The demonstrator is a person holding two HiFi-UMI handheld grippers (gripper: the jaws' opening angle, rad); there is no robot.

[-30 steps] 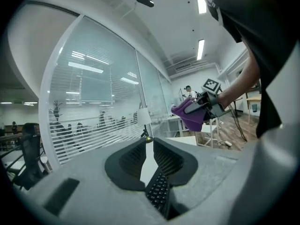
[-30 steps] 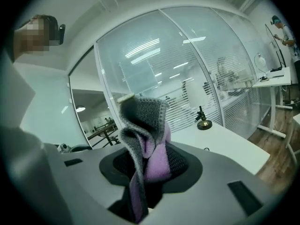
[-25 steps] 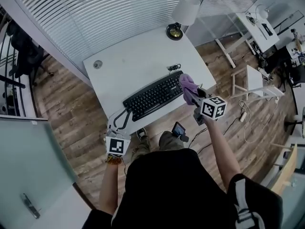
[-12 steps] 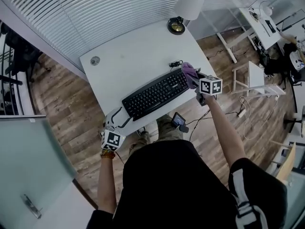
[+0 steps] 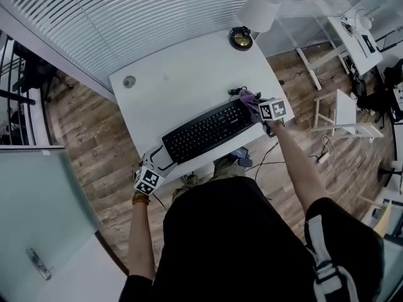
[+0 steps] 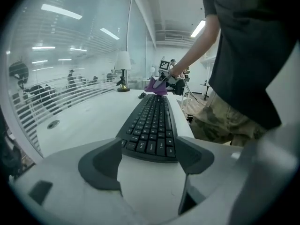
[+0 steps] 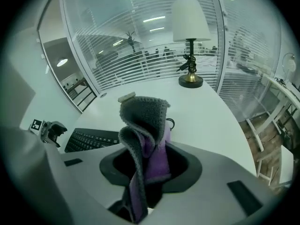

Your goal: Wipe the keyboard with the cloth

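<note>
A cloth, purple on one face and grey on the other, stood between the dark grey fingers of the pale grey right gripper. The gripper's cube was white with black square markers. Just left of the fingers lay a black keyboard on a plain white desk. Beyond the fingers stood a lamp with a white shade, black stem and brassy base, backed by white-striped blinds. The floor showed brown wood planks. The person's top was black, the trousers mottled green-brown camouflage.

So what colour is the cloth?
The cloth is purple and grey, clearest in right gripper view.
</note>
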